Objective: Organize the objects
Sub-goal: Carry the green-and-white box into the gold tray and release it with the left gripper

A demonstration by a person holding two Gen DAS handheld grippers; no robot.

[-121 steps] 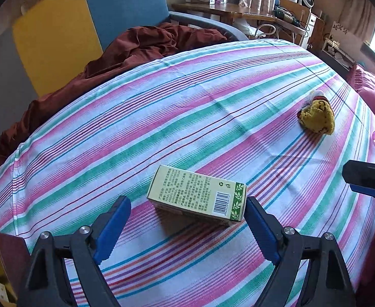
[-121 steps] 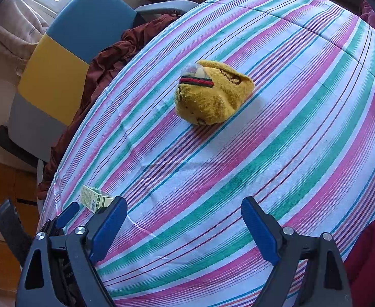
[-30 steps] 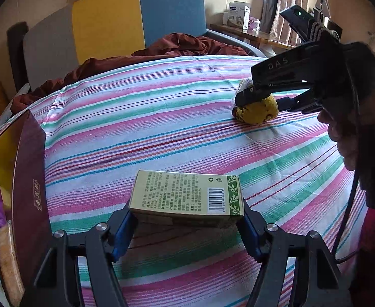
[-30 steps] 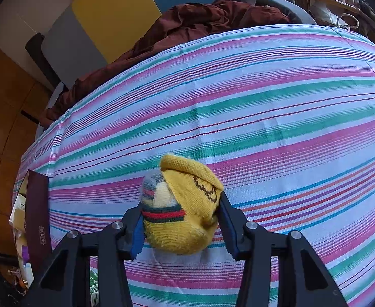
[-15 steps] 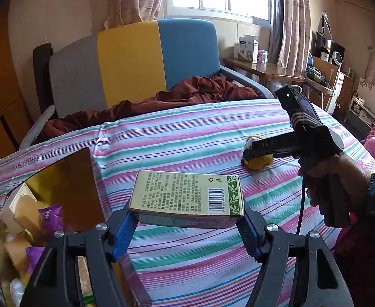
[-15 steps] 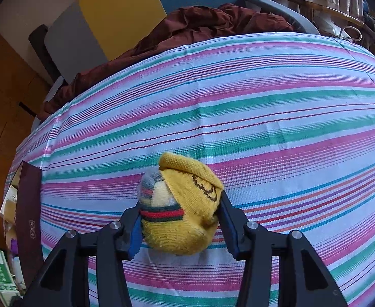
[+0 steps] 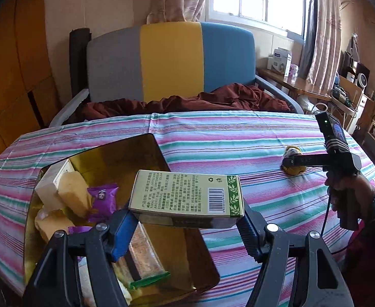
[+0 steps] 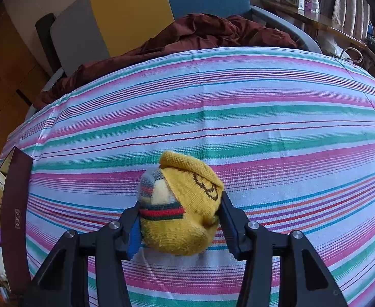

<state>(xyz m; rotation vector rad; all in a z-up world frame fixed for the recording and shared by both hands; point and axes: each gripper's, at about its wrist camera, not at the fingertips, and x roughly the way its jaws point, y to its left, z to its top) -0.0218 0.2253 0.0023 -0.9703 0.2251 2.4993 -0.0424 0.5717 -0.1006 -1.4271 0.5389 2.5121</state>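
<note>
The left gripper (image 7: 187, 226) pinches a green and cream carton (image 7: 187, 197) by its two short ends, the blue pads pressed flat against them, so the carton lies crosswise between the fingers with its barcode face up. It is held in the air, over the near right part of an open gold-lined tin (image 7: 146, 153) that sits on the striped tablecloth (image 7: 238, 140); the tin already holds pale wrapped blocks and a purple packet (image 7: 103, 198). Farther right on the same cloth, the right gripper (image 8: 178, 226) is closed around a rolled yellow sock (image 8: 184, 204), its pads squeezing the bundle from both sides near its lower half, the red and green band facing the left finger. The sock rests on the cloth, well apart from the tin, whose dark outer wall (image 8: 16, 204) shows at the left edge of the right wrist view. A hand (image 7: 351, 192) grips the right gripper's handle.
</note>
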